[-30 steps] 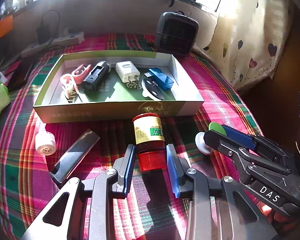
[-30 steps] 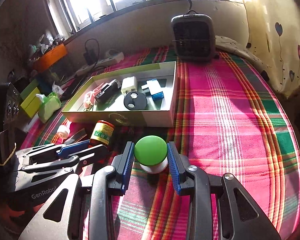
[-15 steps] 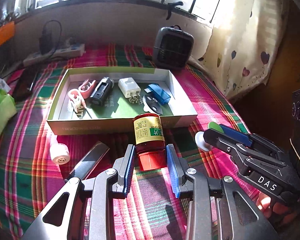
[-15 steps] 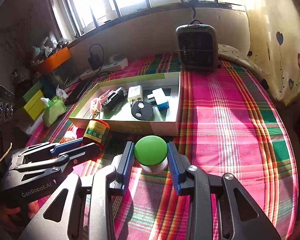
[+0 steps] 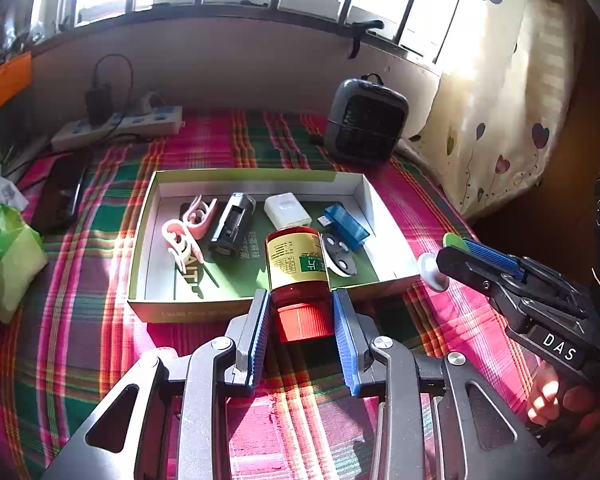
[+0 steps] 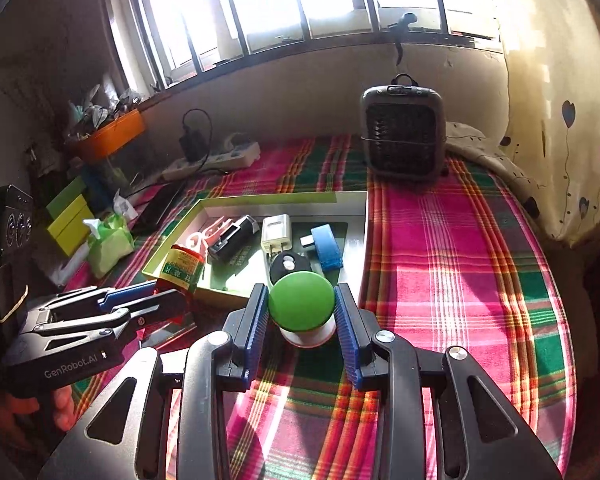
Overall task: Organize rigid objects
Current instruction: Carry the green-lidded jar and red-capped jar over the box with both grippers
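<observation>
On the far left of the plaid-covered worktop (image 5: 100, 280) lies a green tissue pack (image 5: 8, 260), well apart from the shallow green-and-white cardboard box (image 5: 148, 240) that serves as the collecting tray. Inside it, from left to right, lie pink plastic clips (image 5: 188, 228), a black battery charger (image 5: 232, 228), a white plug adapter (image 5: 286, 210), a round black key fob (image 5: 340, 256) and a blue translucent card reader (image 5: 346, 224), so a good part of the sorting looks done. The left gripper (image 5: 300, 320) has its jaws closed to a narrow gap on the amber glass bottle with a yellow label and red ribbed cap (image 5: 298, 280), gripped around the neck just above the cap and held in the air over the near wall of the box. To its right the right gripper (image 6: 300, 316) has its jaws pressed on either side of the round green-topped white container (image 6: 302, 308), also held clear of the cloth, near the box's front right corner. Both items remain to be set down in the free space of the box; judging by the room left along the front of the tray, they should fit. A grey portable heater (image 6: 402, 132) stands behind the box.
</observation>
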Demonstrator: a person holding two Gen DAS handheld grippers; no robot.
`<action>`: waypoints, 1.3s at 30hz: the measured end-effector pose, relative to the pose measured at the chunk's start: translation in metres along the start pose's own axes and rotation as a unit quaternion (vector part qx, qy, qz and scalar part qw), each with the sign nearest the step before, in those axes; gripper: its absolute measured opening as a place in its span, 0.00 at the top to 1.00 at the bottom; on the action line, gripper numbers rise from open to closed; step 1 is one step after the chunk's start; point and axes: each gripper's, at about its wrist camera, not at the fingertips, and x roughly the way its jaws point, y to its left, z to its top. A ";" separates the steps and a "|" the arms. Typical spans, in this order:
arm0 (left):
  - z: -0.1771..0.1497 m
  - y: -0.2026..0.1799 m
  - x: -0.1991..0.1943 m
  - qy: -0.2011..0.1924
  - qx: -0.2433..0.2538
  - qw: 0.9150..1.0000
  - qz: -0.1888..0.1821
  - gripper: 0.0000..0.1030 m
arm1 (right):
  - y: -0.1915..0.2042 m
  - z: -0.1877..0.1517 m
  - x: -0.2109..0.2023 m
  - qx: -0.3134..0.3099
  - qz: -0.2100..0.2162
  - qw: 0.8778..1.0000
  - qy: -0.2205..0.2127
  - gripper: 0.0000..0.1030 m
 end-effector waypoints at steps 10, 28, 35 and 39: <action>0.016 0.015 0.025 0.015 -0.009 1.000 -0.001 0.71 | -0.001 0.022 0.018 -0.013 -0.015 1.000 -0.005 0.66; 0.035 0.024 0.064 0.026 -0.013 1.000 0.001 0.71 | -0.009 0.050 0.067 -0.031 -0.029 0.999 0.006 0.66; 0.037 0.026 0.073 0.031 -0.012 0.999 0.003 0.71 | -0.017 0.058 0.089 -0.029 -0.025 0.999 0.021 0.66; 0.037 0.027 0.078 0.036 -0.012 0.999 0.002 0.71 | -0.018 0.061 0.101 -0.028 -0.021 0.999 0.029 0.66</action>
